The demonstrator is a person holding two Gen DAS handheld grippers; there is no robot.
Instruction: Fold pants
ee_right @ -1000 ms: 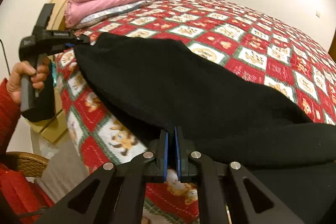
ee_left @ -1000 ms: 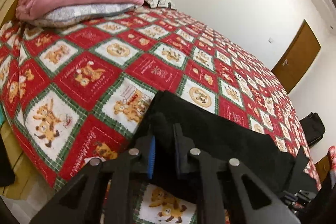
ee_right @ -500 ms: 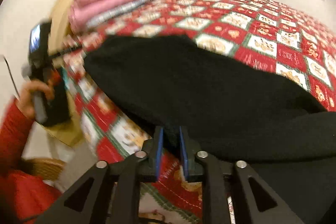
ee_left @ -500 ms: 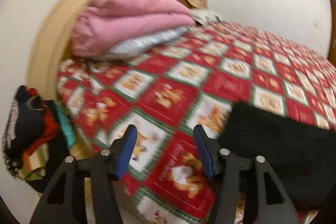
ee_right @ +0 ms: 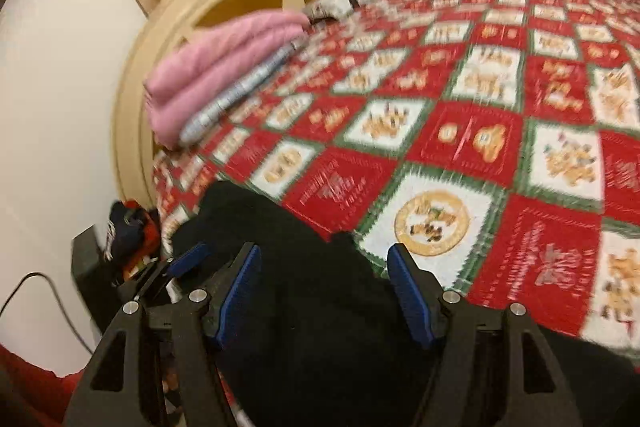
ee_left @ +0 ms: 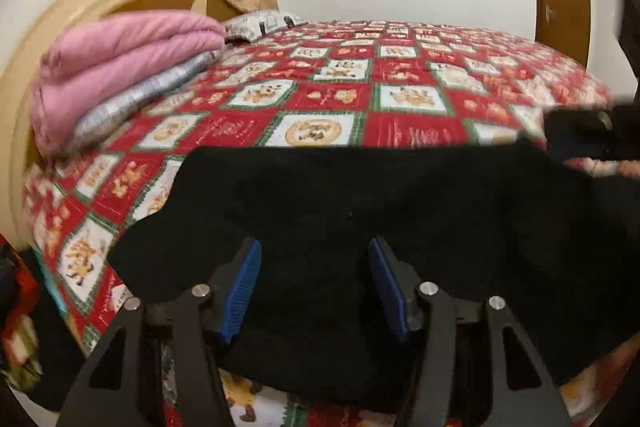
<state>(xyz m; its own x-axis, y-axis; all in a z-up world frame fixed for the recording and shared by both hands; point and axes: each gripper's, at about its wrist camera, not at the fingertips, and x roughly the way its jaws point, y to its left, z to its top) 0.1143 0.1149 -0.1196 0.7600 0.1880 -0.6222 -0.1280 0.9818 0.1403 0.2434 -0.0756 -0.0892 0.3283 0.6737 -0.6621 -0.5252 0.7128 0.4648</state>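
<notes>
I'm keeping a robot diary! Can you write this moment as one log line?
left tool: open, over black pants | right tool: opening, nothing pinched | pants: flat on quilt

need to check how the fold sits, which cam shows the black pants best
The left wrist view: the black pants spread across most of the frame on the red patchwork quilt, with their far edge and left corner clear. The right wrist view shows only one bunched, blurred end of them, between the right tool's open, still widening pads.
</notes>
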